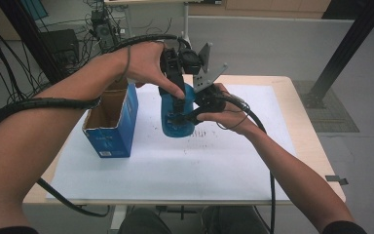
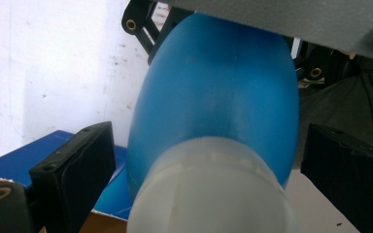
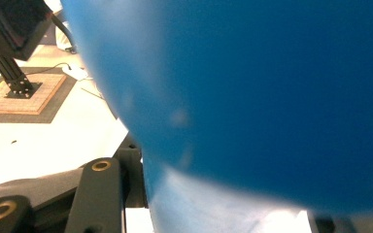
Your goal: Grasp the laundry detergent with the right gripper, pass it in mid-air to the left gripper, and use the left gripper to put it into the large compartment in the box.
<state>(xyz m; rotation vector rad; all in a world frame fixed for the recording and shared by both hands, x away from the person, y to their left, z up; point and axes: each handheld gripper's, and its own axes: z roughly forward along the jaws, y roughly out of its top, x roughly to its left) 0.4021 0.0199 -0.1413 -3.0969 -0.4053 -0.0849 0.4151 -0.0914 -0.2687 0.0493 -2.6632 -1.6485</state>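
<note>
High view: a blue bottle (image 1: pixel 176 114) is held above the white sheet (image 1: pixel 224 161) on the table (image 1: pixel 304 131), just right of an open blue cardboard box (image 1: pixel 112 122). The left gripper (image 1: pixel 177 105) comes down from above onto its upper part, and the right gripper (image 1: pixel 195 113) clamps it from the right side.

Left gripper view: the bottle (image 2: pixel 218 107) points its white cap (image 2: pixel 211 194) at the camera. The black jaws stand on either side of the cap with a gap to it, so they are spread, not pressing.

Right gripper view: the bottle's blue body (image 3: pixel 252 92) sits tight between the jaws, gripped.
</note>
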